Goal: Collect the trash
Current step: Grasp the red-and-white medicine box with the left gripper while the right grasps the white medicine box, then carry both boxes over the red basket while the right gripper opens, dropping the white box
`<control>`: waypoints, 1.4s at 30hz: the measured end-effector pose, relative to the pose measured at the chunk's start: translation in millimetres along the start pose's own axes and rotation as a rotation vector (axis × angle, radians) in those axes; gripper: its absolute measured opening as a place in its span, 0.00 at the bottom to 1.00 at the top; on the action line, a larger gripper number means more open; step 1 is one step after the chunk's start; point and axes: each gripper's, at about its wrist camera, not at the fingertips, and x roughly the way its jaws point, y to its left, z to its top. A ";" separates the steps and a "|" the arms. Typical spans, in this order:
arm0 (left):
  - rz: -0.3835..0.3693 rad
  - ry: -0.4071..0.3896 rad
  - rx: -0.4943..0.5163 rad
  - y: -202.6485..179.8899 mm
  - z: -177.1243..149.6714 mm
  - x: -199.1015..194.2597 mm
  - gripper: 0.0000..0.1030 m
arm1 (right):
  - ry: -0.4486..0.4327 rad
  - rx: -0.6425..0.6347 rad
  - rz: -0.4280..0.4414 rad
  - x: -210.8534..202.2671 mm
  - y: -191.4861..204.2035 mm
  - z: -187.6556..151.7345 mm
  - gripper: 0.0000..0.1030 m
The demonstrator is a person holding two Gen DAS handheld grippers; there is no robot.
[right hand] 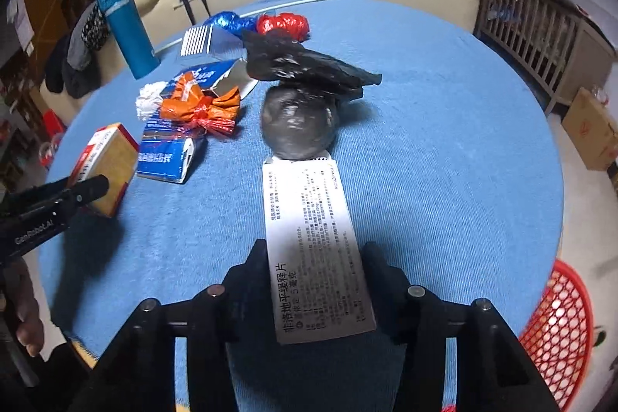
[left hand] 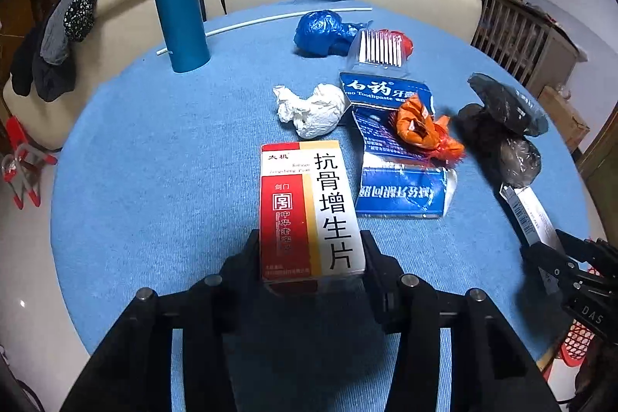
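On the round blue table (left hand: 154, 161), a red, yellow and white medicine box (left hand: 309, 211) lies between the fingers of my left gripper (left hand: 311, 253), whose pads press its two long sides. The right wrist view shows that same box (right hand: 112, 165) at the left, in the left gripper (right hand: 90, 190). My right gripper (right hand: 314, 261) is shut on a flat white medicine box (right hand: 313, 242) printed with black text, lying just in front of a black bag (right hand: 297, 122). From the left wrist view, the right gripper (left hand: 552, 257) and white box (left hand: 529, 215) appear at the right edge.
Loose trash lies mid-table: crumpled white tissue (left hand: 309, 111), torn blue toothpaste carton (left hand: 394, 180), orange wrapper (left hand: 421, 130), black bags (left hand: 502, 118), blue bag (left hand: 320, 33), red bag (right hand: 284, 24). A teal flask (left hand: 177, 2) stands far left. A red mesh basket (right hand: 556, 327) sits beside the table, right.
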 end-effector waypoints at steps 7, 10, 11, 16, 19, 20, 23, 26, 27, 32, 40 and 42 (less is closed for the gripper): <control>-0.015 -0.058 0.030 -3.7 -15.4 -33.0 0.48 | -0.052 0.035 0.035 -26.1 7.7 -15.9 0.48; -0.028 -0.082 0.037 -7.1 -17.4 -46.4 0.48 | -0.084 0.045 0.049 -43.3 10.4 -23.6 0.48; -0.031 -0.087 0.041 -8.9 -17.1 -48.8 0.48 | -0.093 0.049 0.052 -47.5 10.6 -26.1 0.47; -0.050 -0.114 0.059 -17.3 -18.6 -62.3 0.48 | -0.120 0.067 0.051 -58.6 9.4 -29.0 0.47; -0.051 -0.125 0.066 -19.7 -18.4 -65.9 0.48 | -0.124 0.099 0.073 -61.8 3.4 -30.8 0.47; -0.052 -0.130 0.066 -20.1 -18.4 -67.7 0.48 | -0.127 0.105 0.077 -62.4 2.4 -30.2 0.47; -0.049 -0.139 0.074 -22.5 -18.1 -70.9 0.48 | -0.154 0.114 0.083 -70.6 0.2 -29.8 0.47; -0.056 -0.150 0.096 -30.1 -18.4 -75.2 0.48 | -0.183 0.123 0.084 -79.0 -2.7 -26.9 0.47; -0.059 -0.154 0.109 -33.9 -18.7 -76.5 0.48 | -0.192 0.129 0.084 -82.4 -4.5 -26.2 0.47; -0.078 -0.163 0.158 -52.4 -22.3 -81.0 0.48 | -0.231 0.165 0.074 -97.8 -18.8 -26.5 0.47; -0.115 -0.172 0.217 -77.9 -25.9 -88.2 0.48 | -0.292 0.264 0.016 -127.8 -64.1 -42.4 0.47; -0.132 -0.174 0.233 -85.7 -26.5 -90.1 0.48 | -0.303 0.291 -0.003 -134.1 -77.2 -48.5 0.47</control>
